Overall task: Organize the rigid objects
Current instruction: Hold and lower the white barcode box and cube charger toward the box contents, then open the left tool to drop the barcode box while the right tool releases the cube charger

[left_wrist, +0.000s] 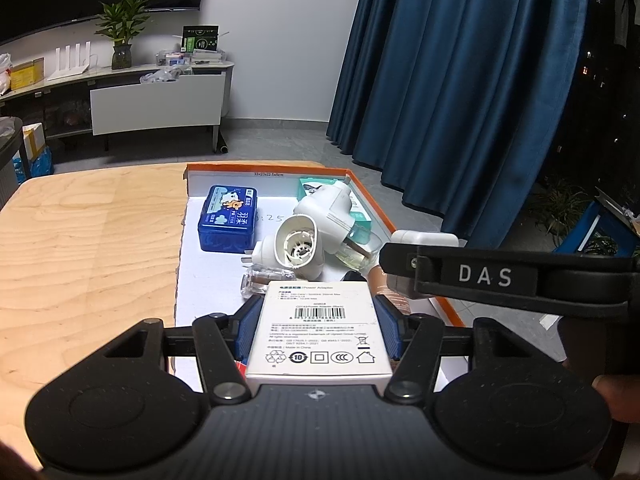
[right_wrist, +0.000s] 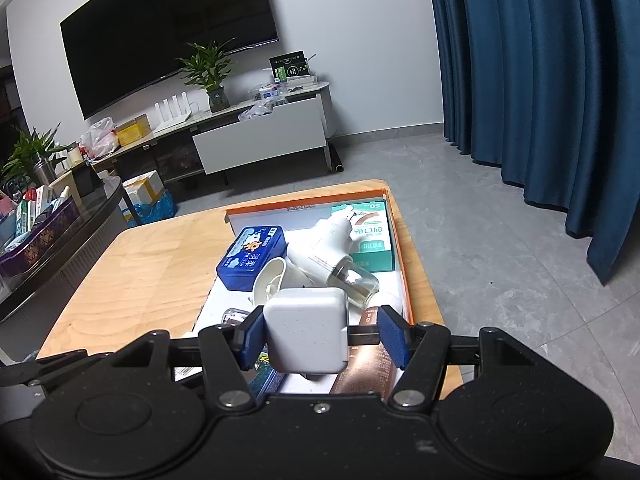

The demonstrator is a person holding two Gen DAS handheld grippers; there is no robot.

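Already both jaws are clenched, the left gripper point(left_wrist: 318, 330) on a white box point(left_wrist: 318, 330) lying lengthwise along its fingers, the right gripper point(right_wrist: 322, 334) on a white charger point(right_wrist: 306, 328), both just above the near end of the tray point(left_wrist: 362, 190).

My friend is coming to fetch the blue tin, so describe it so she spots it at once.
On the wooden table sits a shallow tray with an orange rim. The blue tin lies at its far left, beside the white plug-in gadgets. It is the only blue, flat, rectangular thing there, with a cartoon animal on its lid.
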